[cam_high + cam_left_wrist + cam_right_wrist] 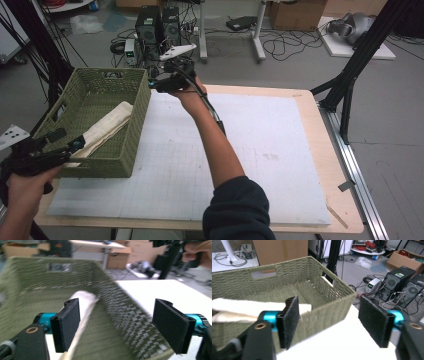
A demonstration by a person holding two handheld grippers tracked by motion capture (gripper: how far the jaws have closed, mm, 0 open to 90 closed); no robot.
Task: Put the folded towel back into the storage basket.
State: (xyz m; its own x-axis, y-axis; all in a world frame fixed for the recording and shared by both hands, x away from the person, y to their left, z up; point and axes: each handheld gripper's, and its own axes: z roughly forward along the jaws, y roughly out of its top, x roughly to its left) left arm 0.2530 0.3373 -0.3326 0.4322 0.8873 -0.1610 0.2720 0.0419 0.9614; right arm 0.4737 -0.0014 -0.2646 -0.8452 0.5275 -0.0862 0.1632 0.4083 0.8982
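A green woven basket (pixel 141 107) stands on the left of the table, with a folded cream towel (pixel 107 125) lying lengthwise inside it. My left gripper (pixel 70 139) hovers at the basket's near left corner, jaws wide open with nothing gripped. In the left gripper view the towel (pixel 82 298) and the basket wall (pixel 120 305) lie beyond the open gripper (pixel 116 325). My right gripper (pixel 152 82) is held up beside the basket's far right corner, open and empty. In the right gripper view the basket (pixel 329 300) and towel (pixel 249 307) sit beyond the spread gripper (pixel 329 320).
A white gridded mat (pixel 260 150) covers the wooden tabletop to the right of the basket. Beyond the far edge are computer towers (pixel 155 25), cables and cardboard boxes on the floor. A black frame leg (pixel 350 75) stands at the right.
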